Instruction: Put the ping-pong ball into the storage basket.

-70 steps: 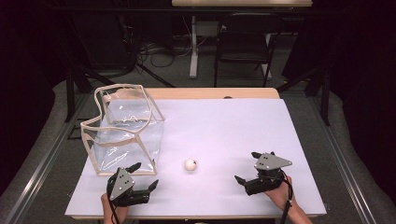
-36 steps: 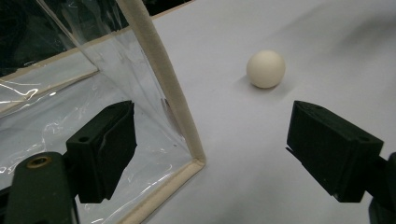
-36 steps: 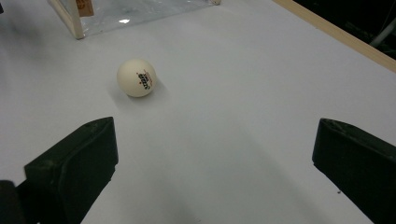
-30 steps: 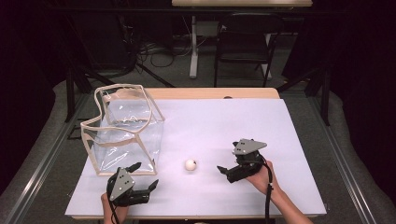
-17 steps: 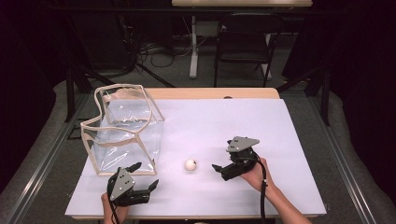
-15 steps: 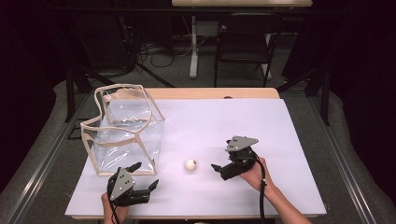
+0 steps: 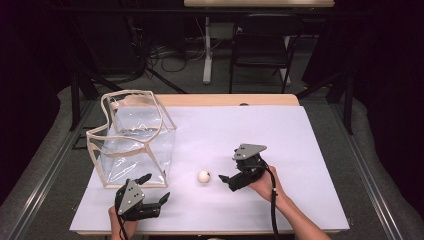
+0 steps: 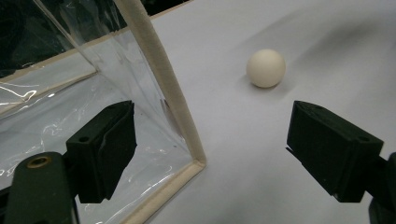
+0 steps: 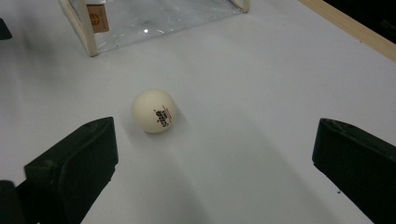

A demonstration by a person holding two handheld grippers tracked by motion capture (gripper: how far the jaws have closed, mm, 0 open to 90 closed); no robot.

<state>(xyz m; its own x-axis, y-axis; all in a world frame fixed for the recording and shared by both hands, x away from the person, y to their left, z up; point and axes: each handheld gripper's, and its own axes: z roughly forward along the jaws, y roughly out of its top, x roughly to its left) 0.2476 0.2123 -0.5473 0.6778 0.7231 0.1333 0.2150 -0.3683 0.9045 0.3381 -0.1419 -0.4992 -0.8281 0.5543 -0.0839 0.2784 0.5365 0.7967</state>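
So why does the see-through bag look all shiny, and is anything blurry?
Left gripper view: the clear plastic bag catches white glare streaks, and the near black jaws look soft. Right gripper view: the small white ball is sharp, with a faint shadow. High view: bright table, dark room.

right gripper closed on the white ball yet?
No, the right gripper has its jaws wide open, and the small white ball lies on the white table ahead of them, untouched.

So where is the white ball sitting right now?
In the high view the white ball lies on the white table, near its front edge, between the clear bag and the open right gripper, just ahead of that gripper's jaws.
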